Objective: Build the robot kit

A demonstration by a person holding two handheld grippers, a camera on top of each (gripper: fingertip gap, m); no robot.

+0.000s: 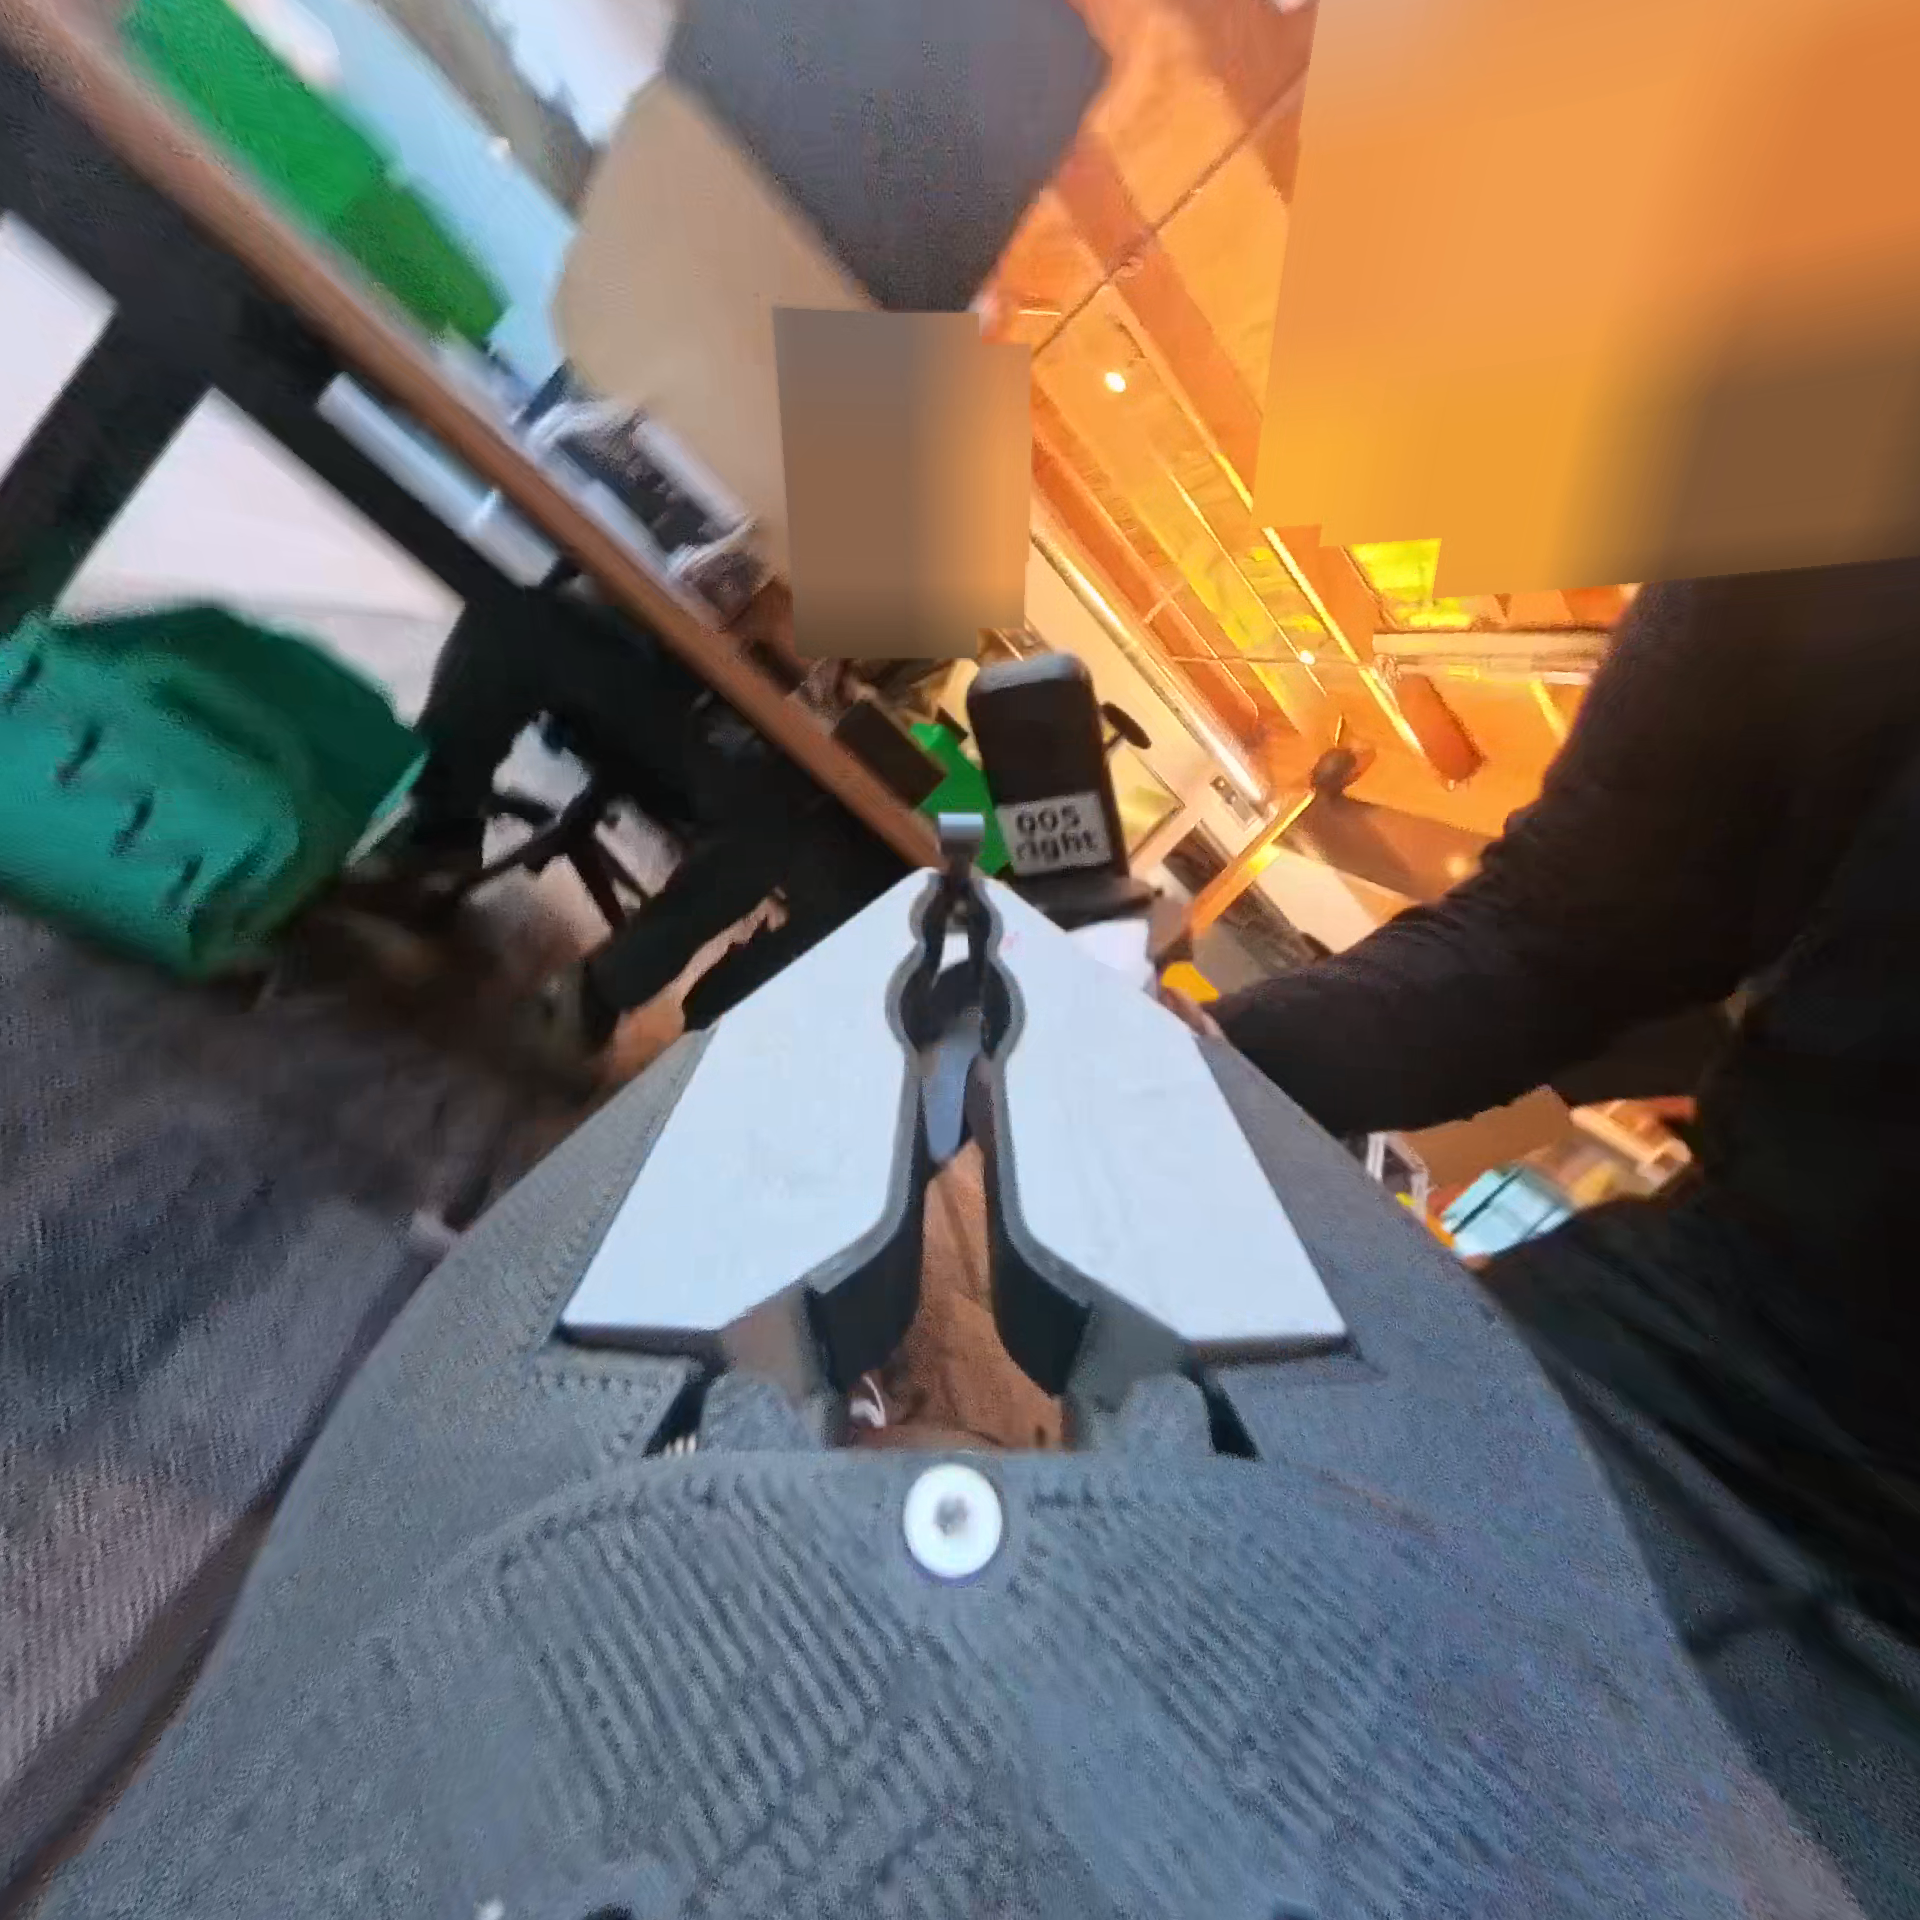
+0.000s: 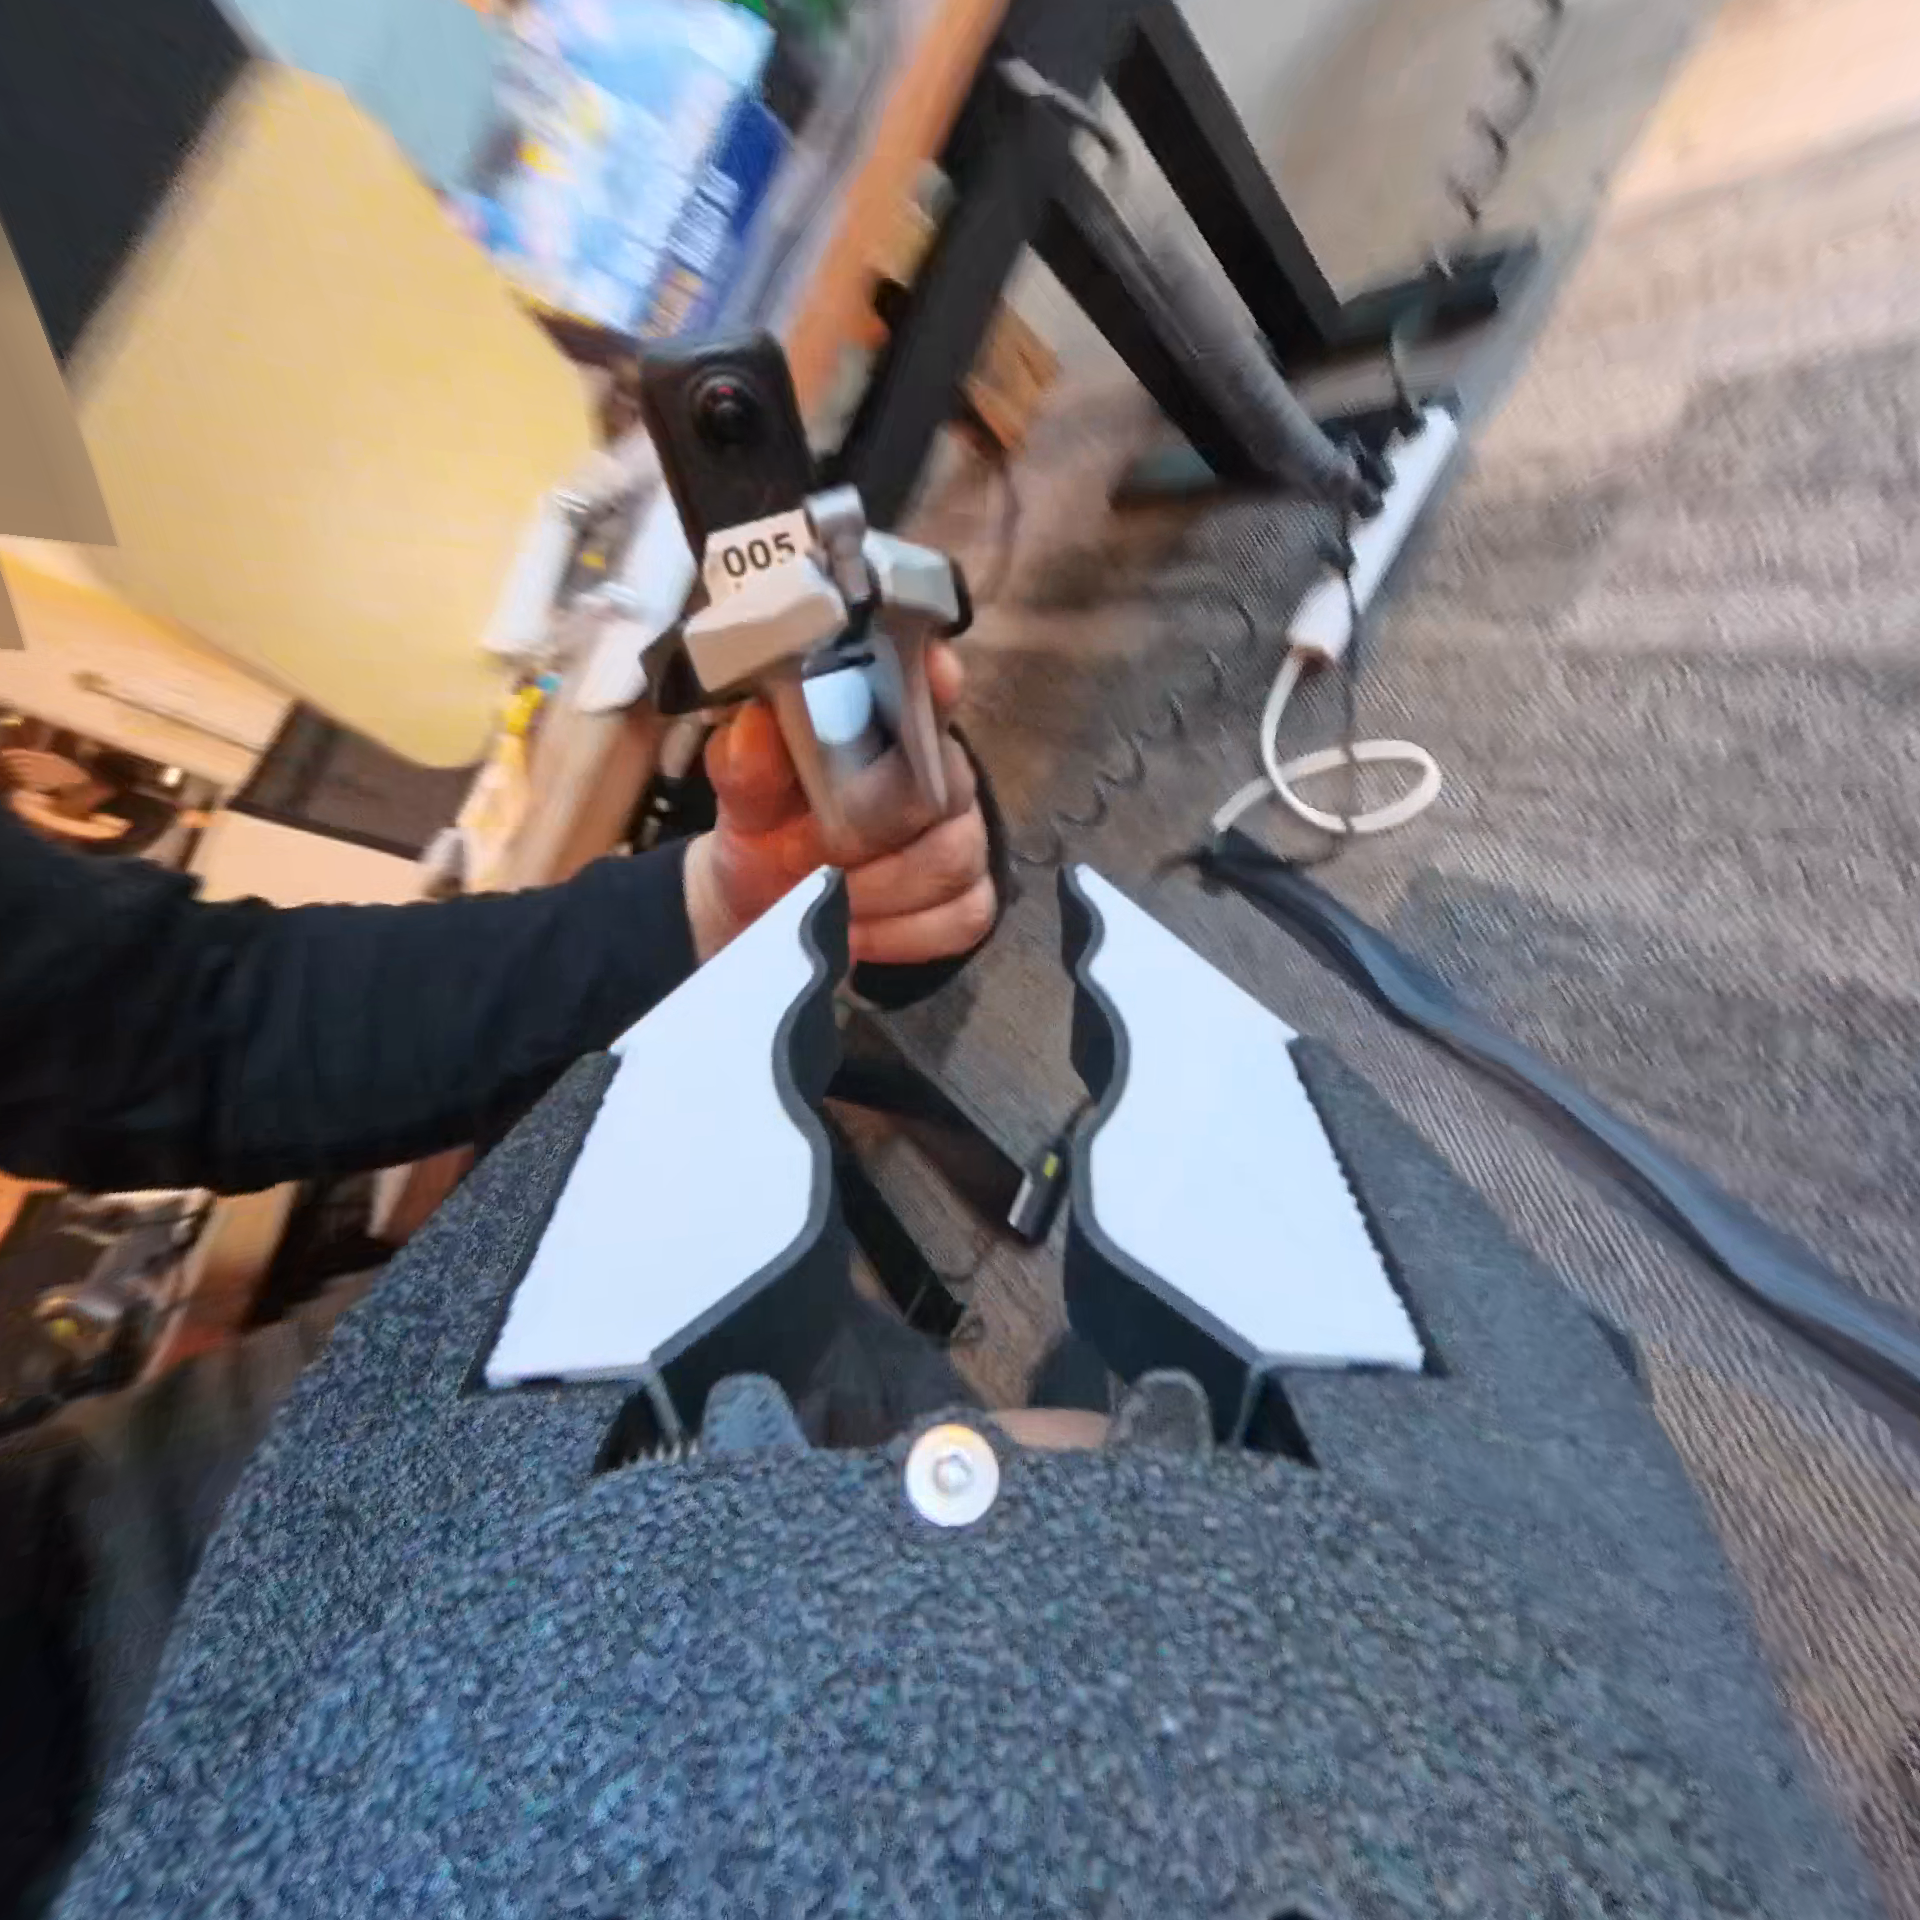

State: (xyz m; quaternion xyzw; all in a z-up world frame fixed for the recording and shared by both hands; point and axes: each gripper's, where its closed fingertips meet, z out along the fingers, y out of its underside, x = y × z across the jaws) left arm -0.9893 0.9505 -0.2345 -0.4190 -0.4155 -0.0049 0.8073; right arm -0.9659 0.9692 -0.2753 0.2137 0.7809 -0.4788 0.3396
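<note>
Grey-padded black claw [image 2: 951, 935], silver screw [image 2: 952, 1474], black sleeve [image 2: 343, 997]

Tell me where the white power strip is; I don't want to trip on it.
In the right wrist view, the white power strip lies on the grey carpet at upper right, beside the black table leg, with a white cable looped below it.

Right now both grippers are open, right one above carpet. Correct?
Not quite. The left gripper is shut, not open: the left wrist view shows its fingers drawn together, with something dark and unclear in the slit between them. The rest holds: the right gripper is open, above carpet.
</note>
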